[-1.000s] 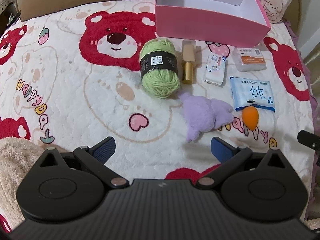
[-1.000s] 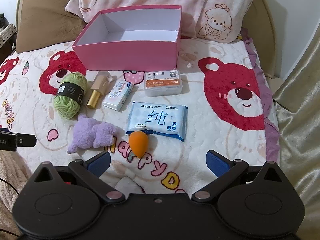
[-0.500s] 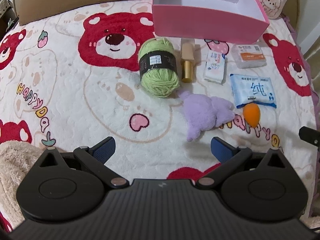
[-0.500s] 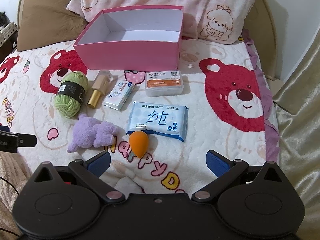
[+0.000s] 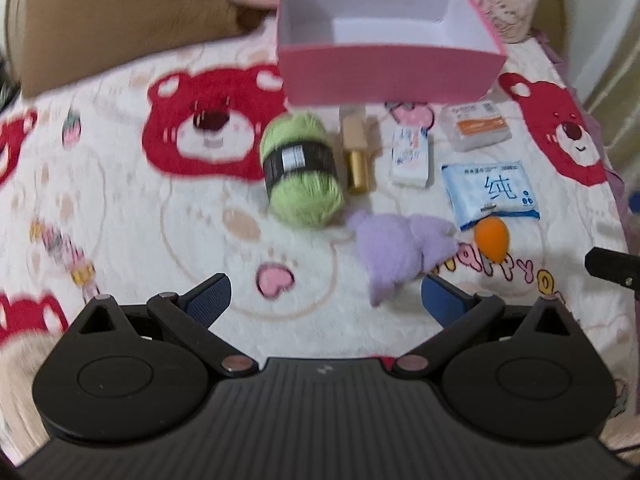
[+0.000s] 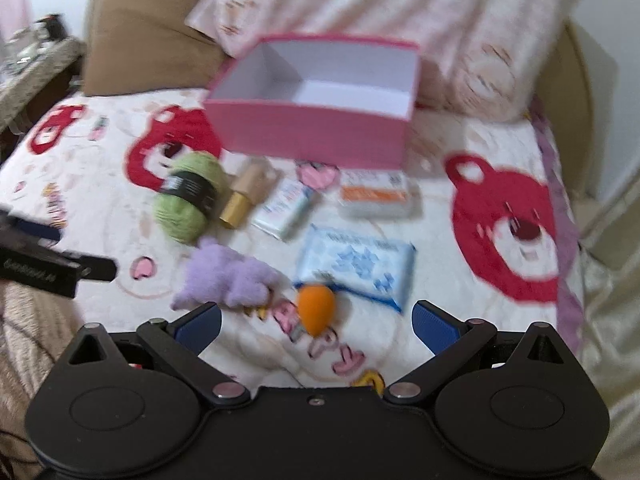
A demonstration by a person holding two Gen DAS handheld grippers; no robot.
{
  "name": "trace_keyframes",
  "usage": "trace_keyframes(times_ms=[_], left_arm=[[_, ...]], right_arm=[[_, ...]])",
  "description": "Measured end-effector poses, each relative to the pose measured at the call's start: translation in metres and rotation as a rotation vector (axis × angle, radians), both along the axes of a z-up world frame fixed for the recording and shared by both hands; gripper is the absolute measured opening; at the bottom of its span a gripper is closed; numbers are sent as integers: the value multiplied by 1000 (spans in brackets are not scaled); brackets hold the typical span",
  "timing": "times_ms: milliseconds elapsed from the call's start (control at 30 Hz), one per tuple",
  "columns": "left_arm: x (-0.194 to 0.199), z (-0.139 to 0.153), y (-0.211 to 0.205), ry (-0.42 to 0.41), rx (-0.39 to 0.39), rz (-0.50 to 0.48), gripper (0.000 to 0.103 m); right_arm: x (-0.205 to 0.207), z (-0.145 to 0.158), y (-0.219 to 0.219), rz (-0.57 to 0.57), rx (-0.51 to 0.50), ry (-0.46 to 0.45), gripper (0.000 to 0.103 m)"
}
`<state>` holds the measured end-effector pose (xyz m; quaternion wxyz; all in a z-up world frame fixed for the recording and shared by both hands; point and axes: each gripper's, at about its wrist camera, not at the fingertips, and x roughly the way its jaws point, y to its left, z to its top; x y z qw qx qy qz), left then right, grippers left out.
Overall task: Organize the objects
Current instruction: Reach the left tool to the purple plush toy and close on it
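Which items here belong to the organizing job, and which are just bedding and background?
Job items:
pink box
green yarn
gold-capped bottle
small white packet
clear case
blue wipes pack
purple plush
orange sponge

Background:
bear blanket
brown pillow
pink pillow

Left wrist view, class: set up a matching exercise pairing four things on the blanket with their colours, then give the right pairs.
Things:
1. ball of yarn
2. plush toy
3. makeup sponge
4. box

Colours:
A. orange
B. pink
C. green
D. purple

Pairs: 1-C, 2-D, 3-A, 4-B
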<state>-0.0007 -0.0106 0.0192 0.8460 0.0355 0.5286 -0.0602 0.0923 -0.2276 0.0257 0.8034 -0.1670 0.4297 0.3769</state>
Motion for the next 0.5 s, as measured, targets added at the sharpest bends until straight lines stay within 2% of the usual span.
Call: trace_keyframes(times_ms=[133,200,267,367,433,500], left_arm=[[15,4,3,-60,75,-36,103],[25,1,7,-56,53,-29,103],[35,-5,10,-48,-2,-29,103],[44,-17,5,-41,-56,-43,101],[48,-26,-3,-44,-66,-50,101],[53,-37,-10,-37,-68,-51,100]], right_arm=[[-1,-1,4,104,119,-46,102],[6,-10,11,143,139,11,102],[11,-21,23,171,143,69,102],[9,-35,42,204,113,64,102],[4,-44,54,231,105,48,102],[1,-54,59,250,110,78,102]])
